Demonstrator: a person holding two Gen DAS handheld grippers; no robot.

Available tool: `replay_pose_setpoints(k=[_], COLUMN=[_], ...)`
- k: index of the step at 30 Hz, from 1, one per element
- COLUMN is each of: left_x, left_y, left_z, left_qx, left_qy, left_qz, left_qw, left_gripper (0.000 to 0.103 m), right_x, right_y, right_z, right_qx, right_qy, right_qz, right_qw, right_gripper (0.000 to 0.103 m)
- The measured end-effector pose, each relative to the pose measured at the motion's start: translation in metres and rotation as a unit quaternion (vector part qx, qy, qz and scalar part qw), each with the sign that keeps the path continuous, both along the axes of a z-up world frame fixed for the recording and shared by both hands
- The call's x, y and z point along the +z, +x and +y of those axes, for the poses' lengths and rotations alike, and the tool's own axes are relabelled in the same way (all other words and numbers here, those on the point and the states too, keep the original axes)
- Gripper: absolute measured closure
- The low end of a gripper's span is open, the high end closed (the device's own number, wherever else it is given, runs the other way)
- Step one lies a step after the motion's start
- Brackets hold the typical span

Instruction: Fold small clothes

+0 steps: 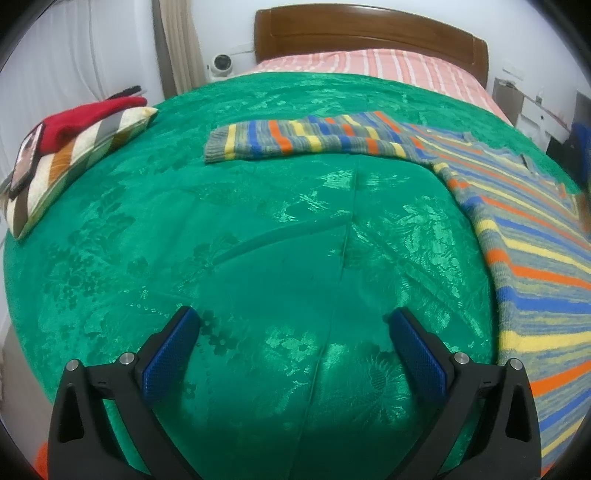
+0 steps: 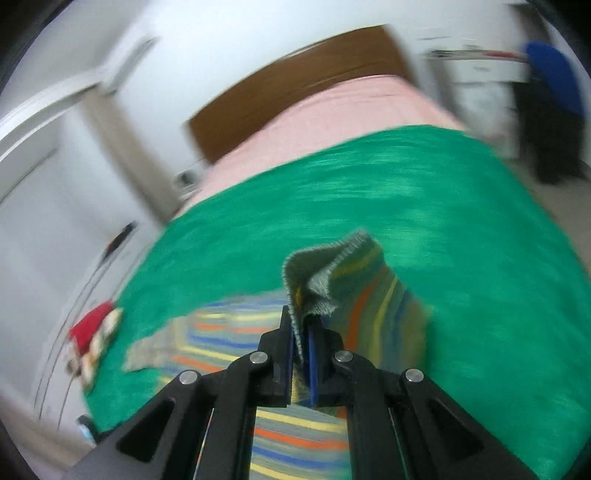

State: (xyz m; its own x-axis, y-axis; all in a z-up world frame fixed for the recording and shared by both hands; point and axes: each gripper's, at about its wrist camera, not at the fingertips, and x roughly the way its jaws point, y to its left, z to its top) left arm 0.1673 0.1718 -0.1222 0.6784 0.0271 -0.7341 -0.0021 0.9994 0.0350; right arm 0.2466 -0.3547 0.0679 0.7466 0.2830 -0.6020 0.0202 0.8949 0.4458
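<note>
A striped knit sweater (image 1: 524, 236) in grey, blue, orange and yellow lies on the green bedspread (image 1: 258, 240), one sleeve (image 1: 295, 138) stretched out to the left. My left gripper (image 1: 291, 321) hovers open over bare bedspread, left of the sweater, with nothing between its blue pads. In the blurred right wrist view my right gripper (image 2: 303, 321) is shut on the sweater's other sleeve cuff (image 2: 325, 269), lifted above the sweater's body (image 2: 295, 435). The cuff sticks up past the fingertips and the sleeve hangs down to the right.
A striped cushion (image 1: 74, 162) with a red cloth (image 1: 85, 118) and a phone on it lies at the bed's left edge. Pink striped sheets (image 1: 369, 64) and a wooden headboard (image 1: 369, 33) are at the far end. A wall and door stand left of the bed.
</note>
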Motion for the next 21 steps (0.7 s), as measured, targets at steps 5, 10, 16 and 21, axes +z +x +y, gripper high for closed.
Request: replay_pose_setpoints(k=[5,10,16,21], left_x=[-0.001,-0.001,-0.002,-0.002], left_y=[0.001,0.001,0.002,0.002], left_z=[0.000,0.000,0.000,-0.001], left_qx=[-0.004,-0.005,-0.004,-0.002], left_qy=[-0.001,-0.002,0.001,0.005], left_qz=[-0.001,0.000,-0.002,-0.005], left_qw=[1.0000,1.0000,1.0000,1.0000], left_gripper=[0.000,0.000,0.000,0.000], right_x=[-0.026,-0.079,-0.101,-0.132], right_y=[0.061,0.063,0.002,-0.079], right_z=[0.107,0.138,0.111,0.059], right_qx=[0.081,0.090,0.071,0.014], right_qy=[0.025,0.117,-0.021,-0.166], right_qz=[0.006,0.044,0.058,0.071], right_qw=[0.996,0.988,0.996,0.983], right_gripper=[0.081,0.044,0.044,0.044])
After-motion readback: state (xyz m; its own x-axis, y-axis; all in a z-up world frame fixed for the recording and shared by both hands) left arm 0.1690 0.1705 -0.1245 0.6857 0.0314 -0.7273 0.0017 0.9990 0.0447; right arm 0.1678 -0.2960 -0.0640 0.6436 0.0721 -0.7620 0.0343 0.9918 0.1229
